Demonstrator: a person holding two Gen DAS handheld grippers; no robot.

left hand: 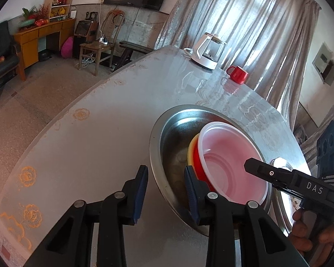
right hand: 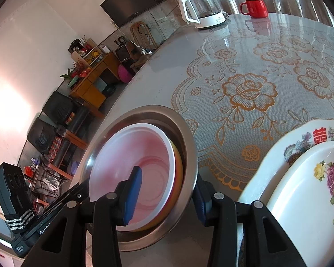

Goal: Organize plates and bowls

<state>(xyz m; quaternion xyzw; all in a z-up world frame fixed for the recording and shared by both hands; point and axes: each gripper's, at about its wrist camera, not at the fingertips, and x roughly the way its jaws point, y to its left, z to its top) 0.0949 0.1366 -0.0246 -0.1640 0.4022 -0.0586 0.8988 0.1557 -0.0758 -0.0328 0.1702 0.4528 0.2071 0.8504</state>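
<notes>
Nearest us, the left gripper [left hand: 165, 171] is standing spread across the rim of the steel bowl [left hand: 158, 138], one pad outside and one inside, and neither is pressing on the metal yet. The right gripper [right hand: 167, 178] is pinching the opposite side, one finger inside the red bowl [left hand: 231, 160] and the other outside the steel wall, so we are squeezing the whole nest together, the yellow bowl [left hand: 191, 149] included. The nest is sitting on the near part of the tabletop [left hand: 100, 133], with two floral plates [right hand: 305, 191] just beside it on the right, and the kettle [right hand: 202, 11] and mug [right hand: 256, 7] well apart at the far edge. We cannot tell whether the steel bowl is lying flat or is tipped up on one side.

We are seeing three risks. The steel is smooth, so a pad closing on the rim could be sliding off and letting that side drop. The red bowl looks thin and light, so our right pinch may be flexing it or popping it out of the nest if we are lifting unevenly. And the plates are lying close enough that a swing to the right could be knocking the steel bowl into them.
</notes>
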